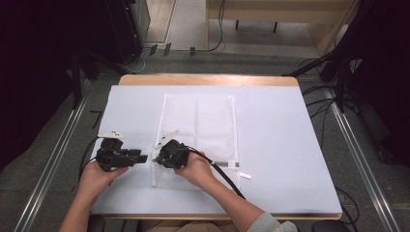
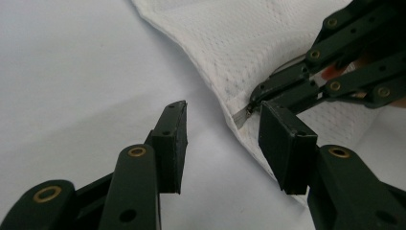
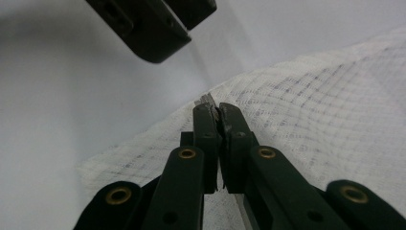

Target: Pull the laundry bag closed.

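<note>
high view: mesh bag (image 1: 198,128) lengthwise front-to-back

The mesh laundry bag (image 1: 198,125) is white with a fine dotted weave, its zipper tab (image 2: 242,116) silver-grey. It lies on a pale lavender-white table cover (image 1: 275,145) over a light wood table (image 1: 208,79). Both grippers are black with brass-coloured rivets: left gripper (image 1: 142,158), right gripper (image 1: 155,159).

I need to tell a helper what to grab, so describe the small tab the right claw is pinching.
On the white-covered table lies a white mesh bag. At the bag's near left edge, a small grey metal tab sticks out past the mesh. It is the only metallic piece there, clamped between the shut tips of the right claw.
</note>
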`<state>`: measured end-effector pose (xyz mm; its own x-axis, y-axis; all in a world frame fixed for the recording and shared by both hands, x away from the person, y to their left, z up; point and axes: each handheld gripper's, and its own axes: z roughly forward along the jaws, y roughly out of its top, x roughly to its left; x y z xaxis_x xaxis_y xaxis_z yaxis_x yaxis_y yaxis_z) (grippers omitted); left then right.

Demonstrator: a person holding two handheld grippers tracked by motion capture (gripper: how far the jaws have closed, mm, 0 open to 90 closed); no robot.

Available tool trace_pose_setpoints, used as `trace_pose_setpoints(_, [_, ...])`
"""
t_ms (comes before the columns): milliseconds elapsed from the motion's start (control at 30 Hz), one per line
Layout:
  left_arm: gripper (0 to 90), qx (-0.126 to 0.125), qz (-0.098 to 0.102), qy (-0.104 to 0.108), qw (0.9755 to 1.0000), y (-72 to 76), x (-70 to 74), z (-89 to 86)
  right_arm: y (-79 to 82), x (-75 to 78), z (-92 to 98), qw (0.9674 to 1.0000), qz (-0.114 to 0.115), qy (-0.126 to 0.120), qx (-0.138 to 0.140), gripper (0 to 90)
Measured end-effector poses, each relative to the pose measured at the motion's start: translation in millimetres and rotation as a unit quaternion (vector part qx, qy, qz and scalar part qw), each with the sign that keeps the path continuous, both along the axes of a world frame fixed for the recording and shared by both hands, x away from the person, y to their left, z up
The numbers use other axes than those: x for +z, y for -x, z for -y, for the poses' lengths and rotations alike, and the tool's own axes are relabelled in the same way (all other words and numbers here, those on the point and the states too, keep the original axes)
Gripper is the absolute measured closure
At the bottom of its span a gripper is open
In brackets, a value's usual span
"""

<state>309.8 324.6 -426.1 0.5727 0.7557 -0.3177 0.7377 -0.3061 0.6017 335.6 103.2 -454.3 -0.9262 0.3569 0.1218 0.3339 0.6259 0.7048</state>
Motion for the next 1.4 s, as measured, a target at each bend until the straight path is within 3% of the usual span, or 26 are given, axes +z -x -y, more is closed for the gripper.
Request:
trace_pose_setpoints(600, [56.0,-0.05,-0.028,-0.007,0.9983,-3.7,-10.2,20.6,-3.2,23.5,6.9,0.9997,0.002,-0.011,0.021,88.7])
trace_pose_setpoints(767, [62.8,-0.055,-0.023,-0.007,0.9982,-4.1,-10.8,21.0,-3.5,23.6,7.1,0.9995,-0.003,-0.011,0.029,88.7])
trace_pose_setpoints(933, [70.3,-0.069,-0.032,-0.006,0.9971,-5.5,-12.5,22.0,-3.2,23.2,6.8,0.9992,-0.005,-0.009,0.039,88.7])
trace_pose_setpoints(1067, [81.3,-0.079,-0.04,-0.006,0.9961,-5.5,-12.2,23.8,-1.9,21.9,5.8,0.999,-0.006,-0.003,0.043,88.7])
trace_pose_setpoints(1400, [85.9,-0.082,-0.048,-0.01,0.9954,-6.1,-11.1,25.4,-3.3,17.9,6.1,0.9991,-0.007,0.004,0.042,88.7])
